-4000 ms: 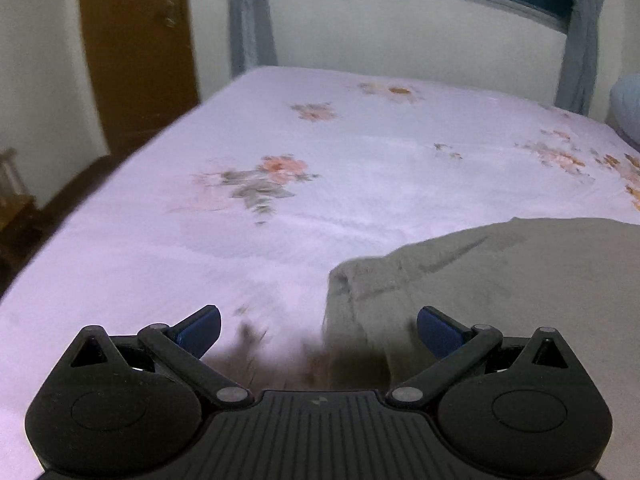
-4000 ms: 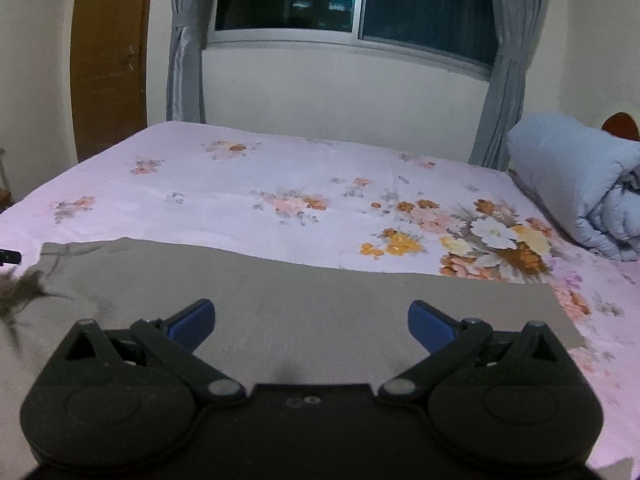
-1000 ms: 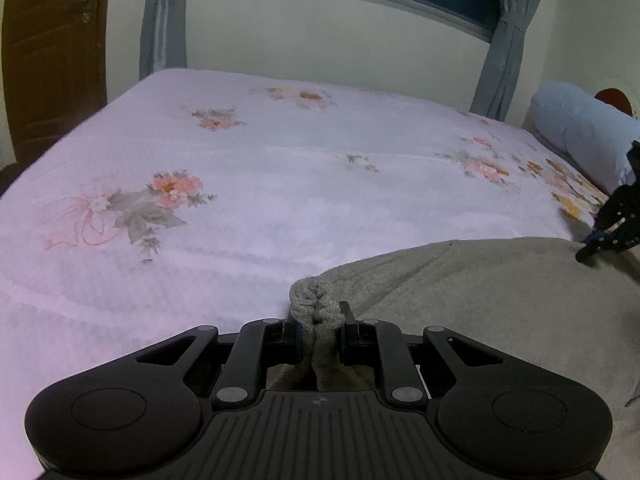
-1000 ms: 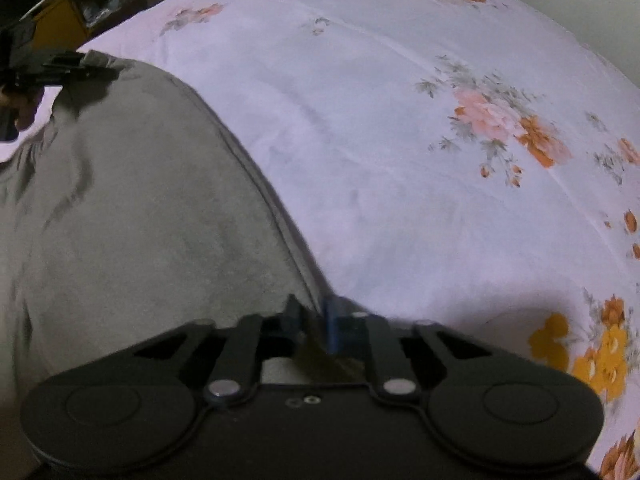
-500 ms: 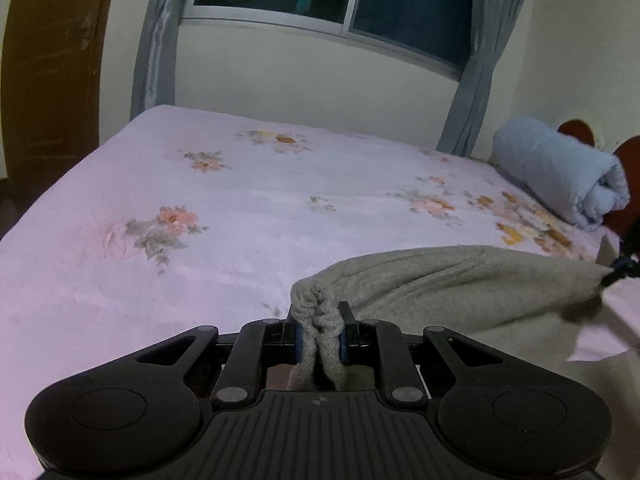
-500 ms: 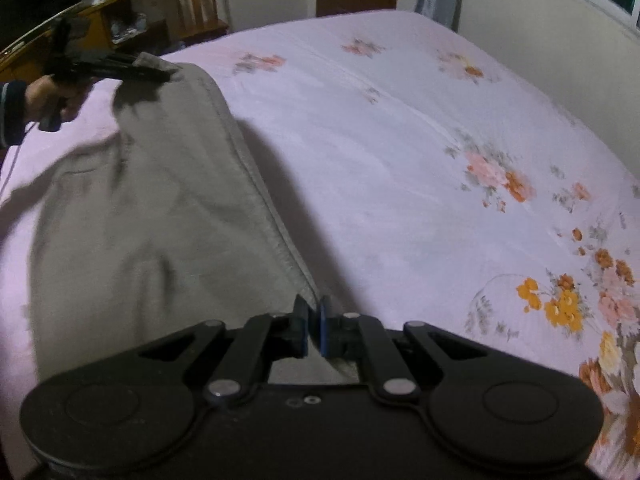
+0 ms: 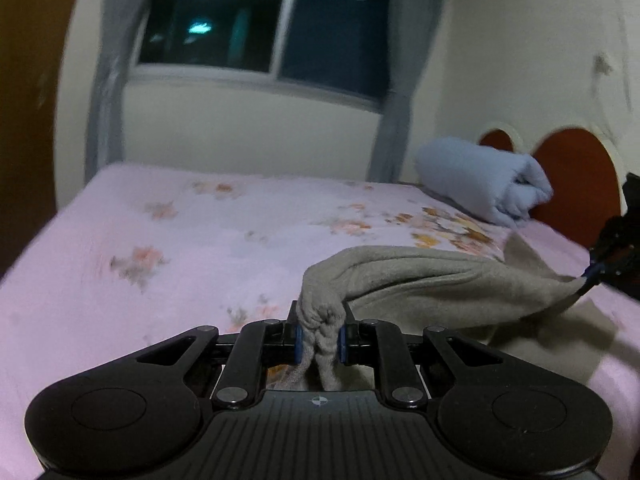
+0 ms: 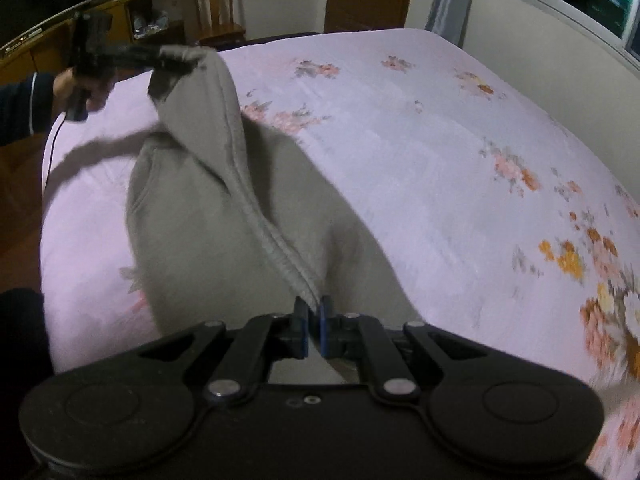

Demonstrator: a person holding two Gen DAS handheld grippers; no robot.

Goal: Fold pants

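Grey pants (image 8: pixel 224 216) hang stretched above a pink floral bed (image 8: pixel 440 168). The left gripper (image 7: pixel 319 338) pinches a bunched end. The right gripper (image 8: pixel 314 322) is clamped on the other end's hem

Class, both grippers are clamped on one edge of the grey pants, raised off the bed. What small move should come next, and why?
Probably carry the held edge across and lower it onto the part of the pants resting on the bed. The left gripper pinches a bunched end, the right gripper the hem, and the edge hangs between them in the air, so the fold is not yet laid.
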